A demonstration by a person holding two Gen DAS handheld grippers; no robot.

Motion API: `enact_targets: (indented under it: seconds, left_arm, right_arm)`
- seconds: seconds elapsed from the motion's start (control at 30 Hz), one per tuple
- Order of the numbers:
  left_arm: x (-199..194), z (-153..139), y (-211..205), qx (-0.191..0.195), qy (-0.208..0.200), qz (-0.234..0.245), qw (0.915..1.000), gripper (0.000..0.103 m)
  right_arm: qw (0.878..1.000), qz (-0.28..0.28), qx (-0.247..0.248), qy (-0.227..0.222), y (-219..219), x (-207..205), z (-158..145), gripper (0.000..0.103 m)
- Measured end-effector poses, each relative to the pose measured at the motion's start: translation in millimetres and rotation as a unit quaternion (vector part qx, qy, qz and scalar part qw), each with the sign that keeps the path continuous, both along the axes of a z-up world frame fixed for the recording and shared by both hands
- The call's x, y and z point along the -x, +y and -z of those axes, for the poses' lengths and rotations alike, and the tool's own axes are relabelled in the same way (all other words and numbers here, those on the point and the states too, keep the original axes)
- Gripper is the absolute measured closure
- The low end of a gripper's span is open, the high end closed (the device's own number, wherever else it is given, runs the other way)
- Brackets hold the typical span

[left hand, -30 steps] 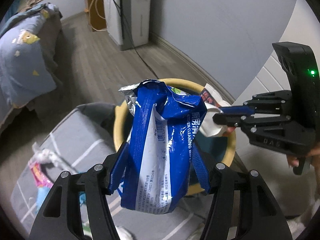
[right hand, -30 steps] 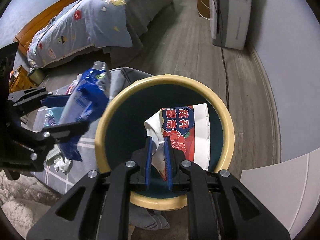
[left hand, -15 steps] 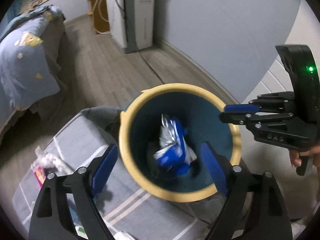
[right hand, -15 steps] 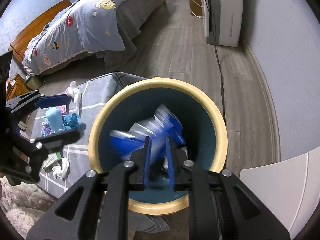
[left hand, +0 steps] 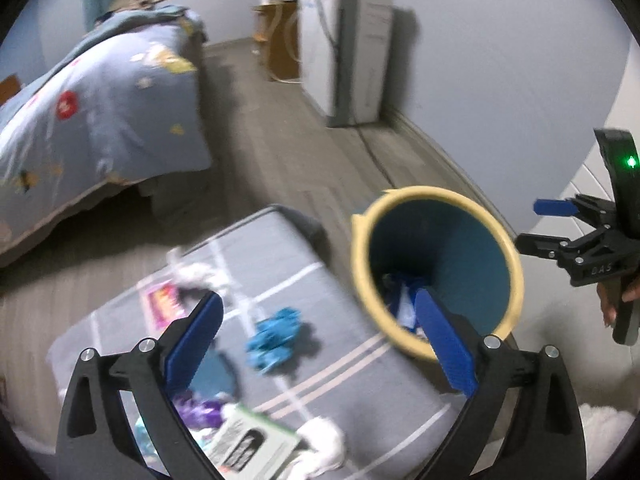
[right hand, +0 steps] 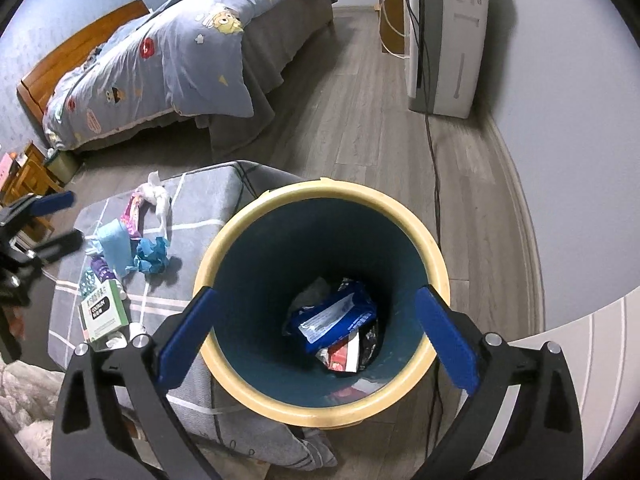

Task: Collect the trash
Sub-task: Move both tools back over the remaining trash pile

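A teal bin with a yellow rim [right hand: 438, 264] [left hand: 516, 276] stands beside a grey checked cushion [right hand: 200, 200] [left hand: 352, 364]. In the bin lie a blue wipes packet [right hand: 340, 318] and a red-and-white wrapper [right hand: 344, 356]. My right gripper [right hand: 316, 332] is open and empty right above the bin. My left gripper [left hand: 318, 344] is open and empty above the cushion, left of the bin. On the cushion lie a crumpled blue paper [right hand: 152, 256] [left hand: 274, 338], a green-and-white box [right hand: 100, 312] [left hand: 248, 446], white tissue [right hand: 156, 196] [left hand: 196, 272] and a pink wrapper [right hand: 134, 210] [left hand: 164, 304].
A bed with a blue quilt [right hand: 180, 64] [left hand: 92, 108] stands at the back left. A white appliance [right hand: 448, 36] [left hand: 348, 52] with a cable across the wooden floor stands by the back wall. A white fluffy rug [right hand: 24, 404] lies at the lower left.
My left gripper opened and dropped the blue packet into the bin, then swung left over the cushion. My right gripper let go of the red-and-white wrapper and opened wide.
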State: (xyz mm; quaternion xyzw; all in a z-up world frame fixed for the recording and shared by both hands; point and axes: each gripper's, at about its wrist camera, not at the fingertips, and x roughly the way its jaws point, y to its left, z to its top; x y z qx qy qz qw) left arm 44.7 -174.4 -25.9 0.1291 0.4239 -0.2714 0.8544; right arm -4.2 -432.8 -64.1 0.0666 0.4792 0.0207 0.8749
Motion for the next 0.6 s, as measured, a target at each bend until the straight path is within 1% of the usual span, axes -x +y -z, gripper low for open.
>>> enact_targets:
  seconds: [0.13, 0.33, 0.43, 0.53, 0.6]
  left_arm:
    - [0, -5, 44, -0.005, -0.005, -0.038, 0.9992, 0.007]
    - [3, -7, 113, -0.014, -0.008, -0.098, 0.9951, 0.006]
    - [8, -3, 138, -0.018, -0.007, -0.118, 0.9928, 0.006]
    - [14, 3, 160, -0.014, -0.002, -0.133, 0.9909, 0.006]
    - [20, 13, 169, -0.012, 0.007, -0.14, 0.99, 0.006]
  right_arm:
    - [1.0, -0.003, 0.008, 0.006, 13, -1, -1, 0.006]
    - [1.0, -0.016, 0.011, 0.008, 41, -2, -10, 0.006]
    - [0.999, -0.033, 0.012, 0.001, 60, -2, -18, 0.006]
    - [0.999, -0.052, 0.016, -0.002, 85, -6, -26, 0.006]
    - [0.998, -0.063, 0.018, -0.002, 104, -9, -30, 0.006]
